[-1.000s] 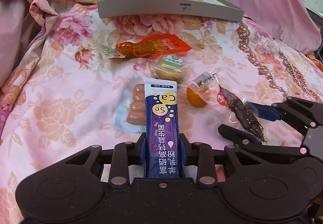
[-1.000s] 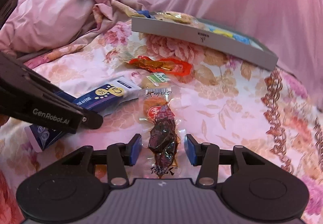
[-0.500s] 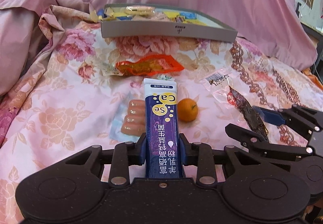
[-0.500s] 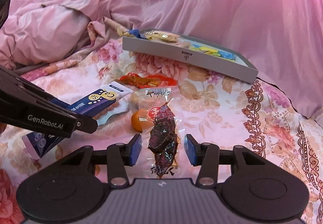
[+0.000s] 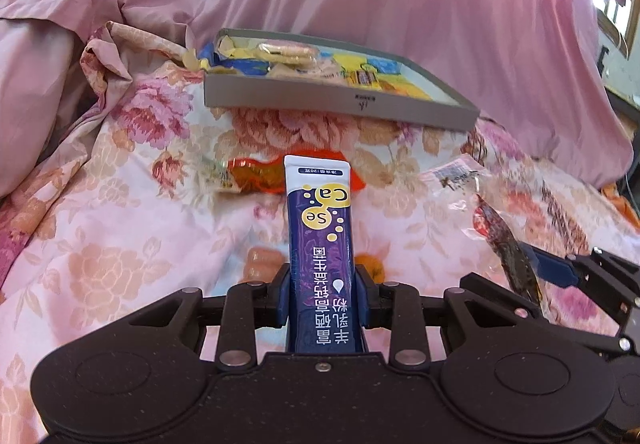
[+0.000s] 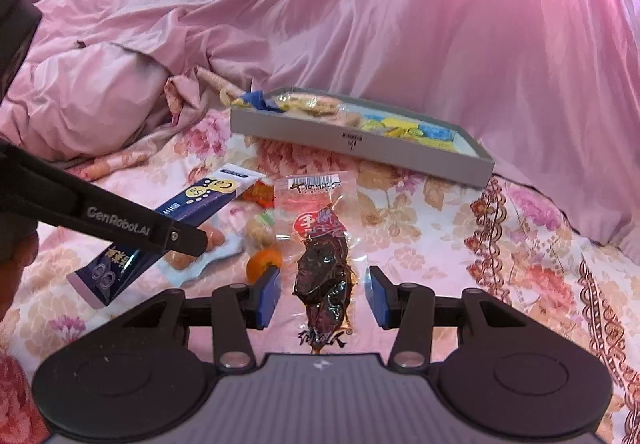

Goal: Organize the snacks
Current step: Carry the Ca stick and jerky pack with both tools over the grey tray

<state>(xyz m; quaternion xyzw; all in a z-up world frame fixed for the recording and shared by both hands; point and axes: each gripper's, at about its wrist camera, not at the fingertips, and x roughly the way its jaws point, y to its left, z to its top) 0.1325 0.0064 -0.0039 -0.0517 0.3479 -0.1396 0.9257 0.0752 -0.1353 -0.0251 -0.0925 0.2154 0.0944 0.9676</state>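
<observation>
Both your claws have risen since a second ago, and the tray [image 5: 340,106] now sits lower in each view. Your left claw [image 5: 322,284] is clamped tight on the purple sachet [image 5: 320,228], lifted off the bed [image 5: 120,204]. Your right claw [image 6: 322,294] holds the clear packet [image 6: 324,264] of dark meat, its jaws part-way open around it. An orange [image 6: 264,262], sausages [image 6: 208,238] and a red packet [image 5: 260,176] lie mid-bed, nearer you than the tray at the far edge.
</observation>
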